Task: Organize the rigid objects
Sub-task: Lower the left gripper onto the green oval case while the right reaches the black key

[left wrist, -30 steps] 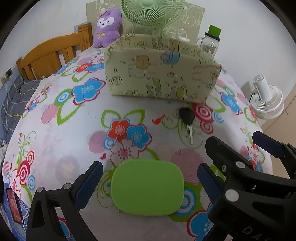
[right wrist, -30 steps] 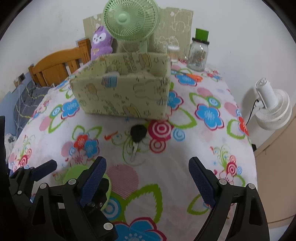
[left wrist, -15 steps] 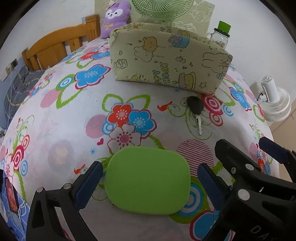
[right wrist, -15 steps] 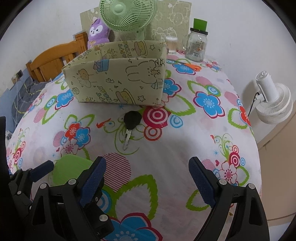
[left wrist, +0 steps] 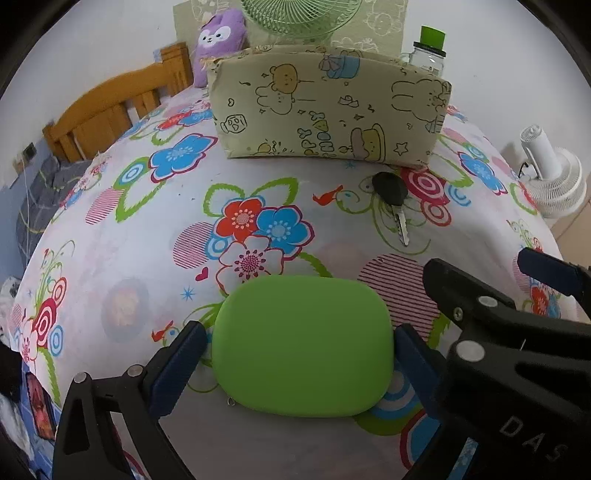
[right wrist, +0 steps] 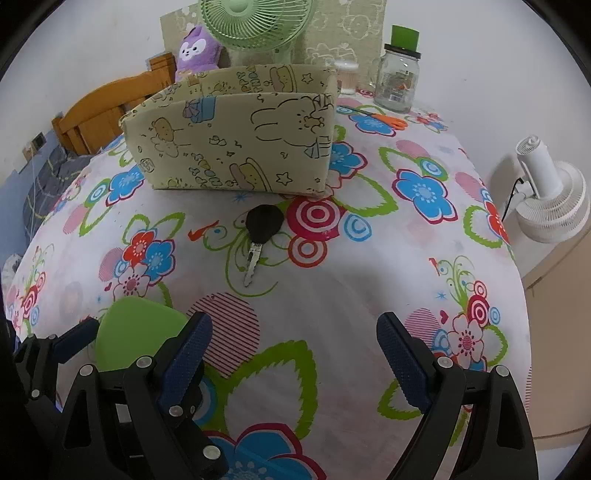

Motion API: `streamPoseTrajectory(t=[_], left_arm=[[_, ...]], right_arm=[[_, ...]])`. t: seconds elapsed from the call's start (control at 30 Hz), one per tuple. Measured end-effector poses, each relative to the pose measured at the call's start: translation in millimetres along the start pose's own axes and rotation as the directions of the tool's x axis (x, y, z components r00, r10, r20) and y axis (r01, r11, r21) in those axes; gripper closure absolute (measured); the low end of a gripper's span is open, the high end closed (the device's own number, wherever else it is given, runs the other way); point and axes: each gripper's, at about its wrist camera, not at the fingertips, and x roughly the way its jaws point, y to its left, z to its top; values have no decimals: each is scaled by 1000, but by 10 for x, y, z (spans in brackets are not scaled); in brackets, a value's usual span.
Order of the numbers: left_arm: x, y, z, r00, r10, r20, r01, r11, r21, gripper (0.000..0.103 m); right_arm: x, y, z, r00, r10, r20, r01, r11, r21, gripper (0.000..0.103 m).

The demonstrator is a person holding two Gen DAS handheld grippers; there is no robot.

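A flat green case with rounded corners lies on the flowered tablecloth. My left gripper is open and straddles it, one blue pad close beside each short edge. A black-headed key lies farther back, just in front of the cream cartoon-print box. My right gripper stands open over bare cloth with nothing between its fingers. From the right wrist, the key is straight ahead, the box is behind it, and the green case shows at lower left.
Behind the box stand a green fan, a purple plush toy and a glass jar with a green lid. Orange scissors lie by the jar. A white fan stands beyond the table's right edge. A wooden headboard is at the left.
My left gripper has come down and forward, so the green case now sits between its fingers instead of ahead of them. Its jaws look equally wide. The right gripper has barely moved.
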Motion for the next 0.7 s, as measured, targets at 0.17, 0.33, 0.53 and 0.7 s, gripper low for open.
streamPoseTrajectory(t=[0.17, 0.33, 0.53, 0.7], left_arm=[[-20, -21, 6, 1000, -6, 6, 6, 1000, 14, 7], [-20, -24, 23, 1000, -6, -6, 6, 1000, 10, 8], [-73, -33, 143, 999, -24, 29, 24, 999, 26, 8], [-79, -1, 303, 998, -25, 49, 23, 999, 41, 8]], right_arm=[[11, 18, 2, 1000, 2, -3, -2, 1000, -2, 11], [22, 47, 35, 1000, 0, -2, 0, 1000, 2, 11], [41, 105, 135, 1000, 0, 6, 0, 1000, 1, 11], [70, 147, 260, 1000, 7, 19, -8, 1000, 15, 11]])
